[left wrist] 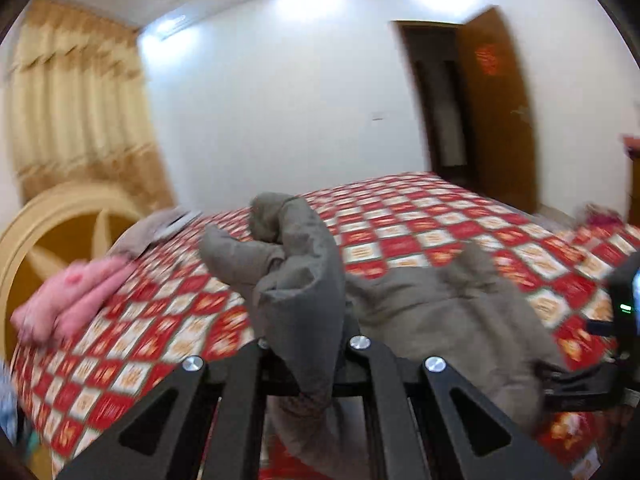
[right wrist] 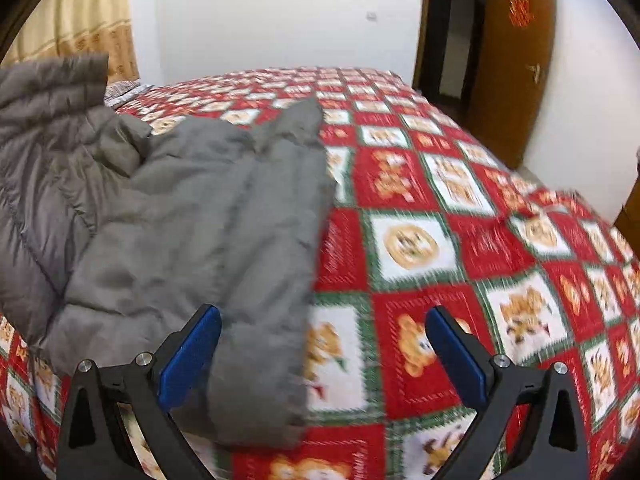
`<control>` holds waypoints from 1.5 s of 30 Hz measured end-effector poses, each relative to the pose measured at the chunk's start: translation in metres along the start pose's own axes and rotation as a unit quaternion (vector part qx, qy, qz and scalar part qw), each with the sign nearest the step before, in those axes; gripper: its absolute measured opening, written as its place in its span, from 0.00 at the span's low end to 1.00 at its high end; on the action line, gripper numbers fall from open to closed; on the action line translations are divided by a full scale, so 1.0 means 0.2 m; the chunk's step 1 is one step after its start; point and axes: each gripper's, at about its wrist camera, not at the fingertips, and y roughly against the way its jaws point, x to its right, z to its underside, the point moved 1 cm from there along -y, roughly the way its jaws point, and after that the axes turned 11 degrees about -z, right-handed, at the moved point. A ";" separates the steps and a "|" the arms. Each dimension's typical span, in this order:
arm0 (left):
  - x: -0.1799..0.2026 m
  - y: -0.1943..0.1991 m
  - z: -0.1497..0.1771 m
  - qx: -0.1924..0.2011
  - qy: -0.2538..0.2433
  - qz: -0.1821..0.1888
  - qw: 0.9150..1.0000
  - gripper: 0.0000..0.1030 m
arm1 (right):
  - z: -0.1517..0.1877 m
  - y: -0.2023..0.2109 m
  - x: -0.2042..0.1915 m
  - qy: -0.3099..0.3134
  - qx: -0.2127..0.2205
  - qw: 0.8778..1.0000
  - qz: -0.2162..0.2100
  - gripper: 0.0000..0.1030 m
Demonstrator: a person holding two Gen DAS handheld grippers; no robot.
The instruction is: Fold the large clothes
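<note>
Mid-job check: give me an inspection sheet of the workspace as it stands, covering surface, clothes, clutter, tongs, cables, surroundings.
Surface: bed with a red, white and green checked cover.
Job's things: grey padded jacket spread on the cover; one part of it is lifted up at the left tongs, the rest lies flat.
Clutter: pink pillow near the headboard; a pale cloth behind it, too blurred to name.
Grippers: left tongs shut on a fold of the jacket; right tongs open, the jacket's edge between the blue pads.
Cables: nothing seen.
Surroundings: white wall, yellow curtain, brown door standing open.
</note>
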 end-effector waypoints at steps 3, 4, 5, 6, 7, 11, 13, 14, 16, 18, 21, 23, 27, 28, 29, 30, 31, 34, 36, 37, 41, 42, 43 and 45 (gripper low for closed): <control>0.17 0.05 -0.01 0.014 -0.038 0.047 0.998 0.07 | 0.04 0.01 0.09 -0.025 0.000 1.000 -0.006 0.98; 0.22 0.06 -0.01 0.015 -0.046 0.063 0.997 0.07 | 0.05 0.03 0.13 -0.030 0.001 1.000 -0.006 0.98; 0.28 0.06 0.01 0.014 -0.059 0.075 0.995 0.07 | 0.06 0.03 0.17 -0.039 0.003 0.999 -0.005 0.98; 0.33 0.07 0.01 0.014 -0.069 0.083 0.994 0.07 | 0.07 0.04 0.20 -0.045 0.005 0.999 -0.006 0.98; 0.38 0.07 0.02 0.012 -0.081 0.092 0.992 0.07 | 0.08 0.05 0.21 -0.049 0.006 0.999 -0.007 0.98; 0.53 0.05 0.08 -0.011 -0.100 0.125 0.987 0.07 | 0.12 0.03 0.27 -0.060 0.000 0.998 0.008 0.98; 0.59 0.03 0.13 -0.025 -0.104 0.136 0.985 0.07 | 0.14 0.01 0.32 -0.070 -0.003 0.997 0.012 0.98; 0.61 0.03 0.15 -0.028 -0.106 0.135 0.985 0.07 | 0.15 0.00 0.34 -0.074 -0.004 0.997 0.013 0.98; 0.62 0.02 0.18 -0.035 -0.107 0.131 0.985 0.08 | 0.17 -0.01 0.36 -0.080 -0.007 0.997 0.013 0.98; 0.63 0.00 0.19 -0.040 -0.103 0.128 0.986 0.09 | 0.19 -0.03 0.38 -0.079 -0.006 0.997 0.018 0.98; 0.64 0.00 0.18 -0.042 -0.100 0.122 0.987 0.11 | 0.20 -0.03 0.37 -0.070 -0.004 0.997 0.027 0.98; 0.65 0.00 0.17 -0.044 -0.096 0.119 0.987 0.11 | 0.20 -0.04 0.38 -0.070 -0.002 0.997 0.030 0.98; 0.69 -0.01 0.17 -0.037 -0.108 0.106 0.988 0.11 | 0.20 -0.04 0.37 -0.057 -0.004 0.997 0.045 0.98; 0.70 -0.01 0.17 -0.036 -0.112 0.102 0.988 0.12 | 0.20 -0.04 0.37 -0.053 -0.006 0.997 0.052 0.98; 0.72 -0.01 0.17 -0.033 -0.117 0.096 0.988 0.12 | 0.20 -0.04 0.36 -0.049 -0.006 0.997 0.058 0.98; 0.73 -0.01 0.17 -0.032 -0.120 0.091 0.988 0.13 | 0.20 -0.03 0.37 -0.047 -0.005 0.997 0.065 0.98; 0.74 -0.01 0.17 -0.031 -0.123 0.087 0.988 0.13 | 0.20 -0.02 0.37 -0.045 -0.004 0.996 0.071 0.98; 0.77 -0.01 0.14 -0.031 -0.127 0.079 0.988 0.15 | 0.21 0.01 0.39 -0.039 -0.005 0.996 0.078 0.98; 0.79 0.01 0.12 -0.032 -0.128 0.074 0.989 0.21 | 0.21 0.04 0.41 -0.035 -0.002 0.996 0.086 0.98; 0.80 0.03 0.11 -0.030 -0.127 0.075 0.989 0.26 | 0.21 0.05 0.42 -0.035 0.000 0.995 0.089 0.98; 0.80 0.13 0.02 -0.002 -0.116 0.076 0.990 0.53 | 0.19 0.10 0.48 -0.047 0.012 0.994 0.094 0.98; 0.80 0.15 0.01 0.006 -0.116 0.074 0.990 0.57 | 0.18 0.11 0.49 -0.050 0.014 0.994 0.095 0.98; 0.80 0.18 -0.01 0.014 -0.116 0.068 0.991 0.60 | 0.18 0.12 0.50 -0.052 0.016 0.994 0.096 0.98; 0.80 0.20 -0.05 0.027 -0.115 0.064 0.991 0.69 | 0.18 0.13 0.53 -0.057 0.019 0.993 0.098 0.98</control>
